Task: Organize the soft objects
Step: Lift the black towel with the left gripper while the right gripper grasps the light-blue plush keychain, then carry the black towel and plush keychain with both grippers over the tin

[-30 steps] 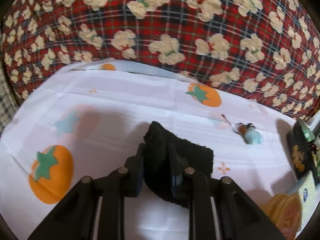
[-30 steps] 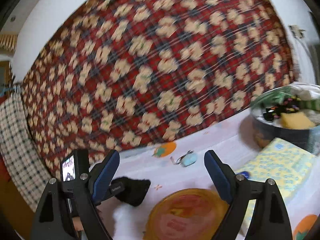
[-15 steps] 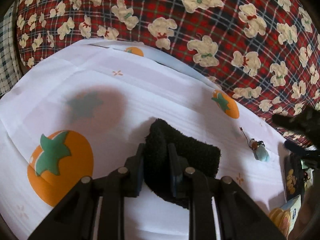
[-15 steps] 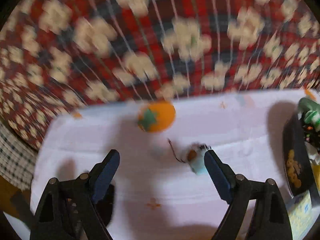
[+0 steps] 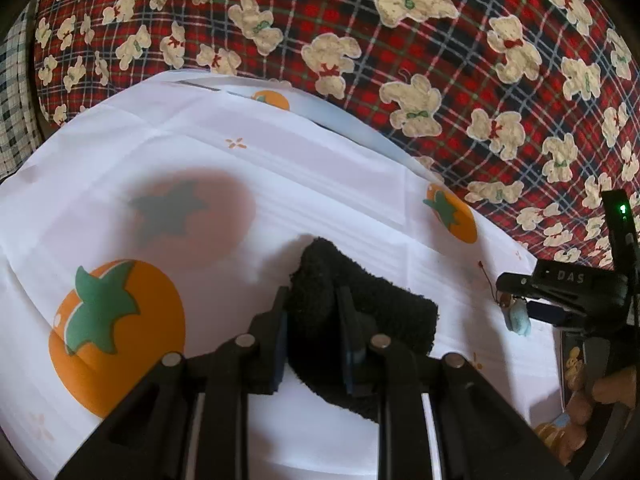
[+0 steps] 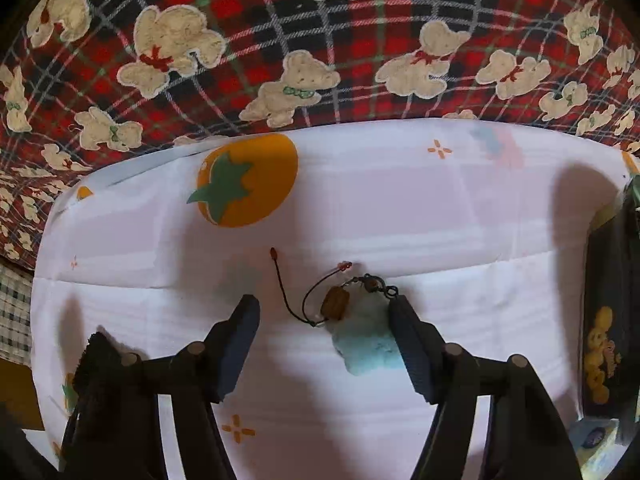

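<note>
A folded black towel (image 5: 384,316) lies on the white cloth with orange fruit prints (image 5: 280,168), and my left gripper (image 5: 312,320) is shut on its near left end. A small pale blue plush charm (image 6: 370,350) with a brown bead and a dark cord lies on the same cloth. My right gripper (image 6: 326,316) is lowered around the charm with its jaws closing. The right finger (image 6: 408,344) touches the charm's side while the left finger (image 6: 240,336) stands well clear of it. In the left wrist view the right gripper (image 5: 532,300) shows at the right edge over the charm (image 5: 519,322).
A red plaid blanket with cream bears (image 6: 320,40) rises behind the cloth. A dark tin with yellow figures (image 6: 604,344) stands at the right edge, with a yellow and blue pack (image 6: 596,440) near it. The black towel's end (image 6: 100,364) shows at lower left in the right wrist view.
The right gripper swung down from facing the blanket to sit over the blue charm and its jaws have narrowed. The left gripper shifted a little and rolled, still holding the black towel.
</note>
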A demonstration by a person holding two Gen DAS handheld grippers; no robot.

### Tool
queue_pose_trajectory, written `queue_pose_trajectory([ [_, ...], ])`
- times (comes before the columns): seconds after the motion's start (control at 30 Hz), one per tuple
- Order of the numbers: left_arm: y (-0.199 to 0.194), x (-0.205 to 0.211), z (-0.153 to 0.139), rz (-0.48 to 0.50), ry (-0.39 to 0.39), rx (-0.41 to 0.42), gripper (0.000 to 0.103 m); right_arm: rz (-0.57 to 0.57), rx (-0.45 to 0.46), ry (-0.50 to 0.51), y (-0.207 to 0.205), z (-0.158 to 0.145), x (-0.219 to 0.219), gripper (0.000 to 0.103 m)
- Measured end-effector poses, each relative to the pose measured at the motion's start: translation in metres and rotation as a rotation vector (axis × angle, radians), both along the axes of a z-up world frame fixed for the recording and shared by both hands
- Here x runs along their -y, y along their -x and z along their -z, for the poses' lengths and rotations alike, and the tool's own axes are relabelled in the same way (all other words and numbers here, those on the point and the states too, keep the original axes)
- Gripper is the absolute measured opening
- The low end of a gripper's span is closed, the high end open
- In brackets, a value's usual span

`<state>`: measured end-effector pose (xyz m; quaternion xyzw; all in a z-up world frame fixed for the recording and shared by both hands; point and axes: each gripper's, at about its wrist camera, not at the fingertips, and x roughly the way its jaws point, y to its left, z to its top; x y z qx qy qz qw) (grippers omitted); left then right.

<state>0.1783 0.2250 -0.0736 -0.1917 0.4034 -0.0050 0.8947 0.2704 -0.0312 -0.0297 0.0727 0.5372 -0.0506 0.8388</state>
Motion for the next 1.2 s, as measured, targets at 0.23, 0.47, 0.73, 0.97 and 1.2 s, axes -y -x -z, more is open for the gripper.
queue_pose_trajectory([
  [0.23, 0.0, -0.001, 0.0, -0.002, 0.007, -0.001, 0.02, -0.027, -0.069, -0.005, 0.0, 0.0, 0.014, 0.066],
  [0.47, -0.001, -0.001, 0.0, -0.002, 0.004, 0.0, 0.021, -0.086, -0.104, 0.051, 0.005, 0.005, 0.021, 0.058],
  [0.73, -0.001, -0.001, 0.0, -0.003, 0.005, 0.0, 0.023, -0.05, -0.102, -0.031, 0.012, -0.005, 0.054, 0.031],
  [0.97, -0.001, -0.003, 0.0, -0.005, 0.017, 0.001, 0.023, -0.044, -0.08, -0.139, 0.026, -0.015, 0.052, 0.022],
  [1.2, 0.008, -0.013, -0.008, -0.054, -0.03, 0.052, 0.021, -0.213, 0.062, -0.315, 0.074, -0.033, -0.031, 0.022],
])
